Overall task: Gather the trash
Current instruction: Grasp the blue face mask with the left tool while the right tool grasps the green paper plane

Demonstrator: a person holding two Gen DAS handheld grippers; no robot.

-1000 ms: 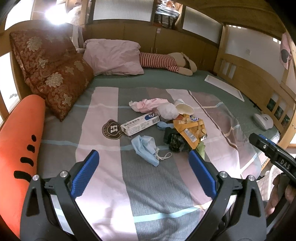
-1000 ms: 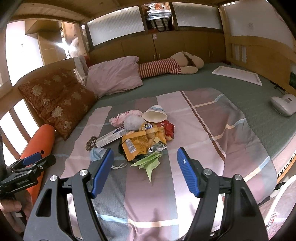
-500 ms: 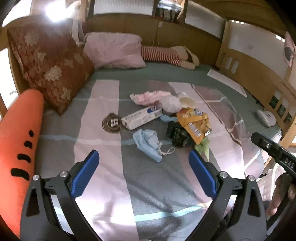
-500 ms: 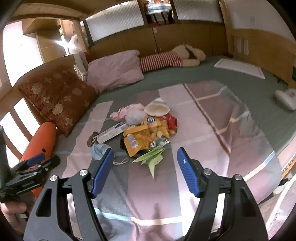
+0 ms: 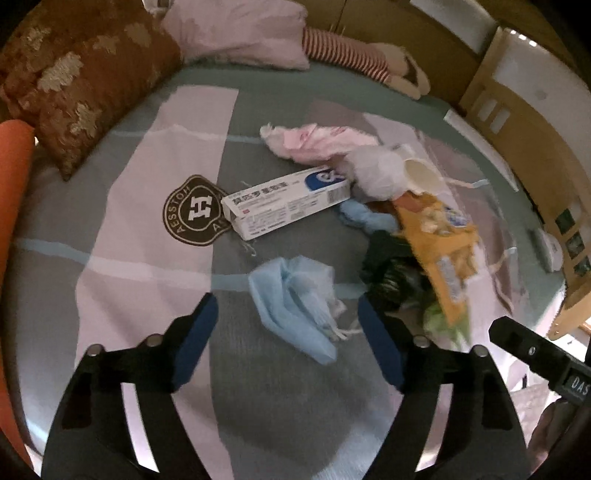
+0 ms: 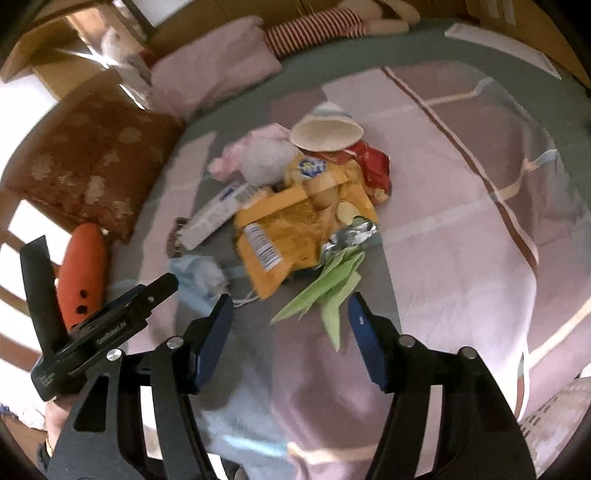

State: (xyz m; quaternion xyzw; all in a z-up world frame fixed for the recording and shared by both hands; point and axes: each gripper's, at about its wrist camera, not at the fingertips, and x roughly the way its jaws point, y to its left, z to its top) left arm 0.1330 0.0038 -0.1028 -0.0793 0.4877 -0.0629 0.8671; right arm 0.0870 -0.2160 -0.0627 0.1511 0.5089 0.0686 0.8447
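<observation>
A pile of trash lies on the striped bedspread [image 5: 155,122]. In it are a crumpled blue face mask [image 5: 291,295], a white toothpaste box [image 5: 288,201], a yellow chip bag [image 5: 439,240], a black bag [image 5: 388,266] and a paper cup [image 5: 421,175]. My left gripper [image 5: 286,328] points down at the mask. Its jaws are closing, the mask lies between the tips, and the pads are clear of it. My right gripper [image 6: 290,325] hovers over a folded green paper [image 6: 328,291] beside the chip bag [image 6: 295,229]. Its jaws are also closing and do not touch the paper.
A brown patterned cushion [image 5: 85,85], a pink pillow [image 5: 240,33] and a striped plush toy [image 5: 347,55] lie at the bed's head. An orange bolster [image 6: 83,269] lies along the left rail. A wooden rail [image 5: 517,122] runs along the right. A red wrapper [image 6: 373,162] sits behind the chip bag.
Both grippers have dropped and tilted down toward the pile, which now looms larger. The left jaws have narrowed around the mask, and the right jaws have narrowed slightly.
</observation>
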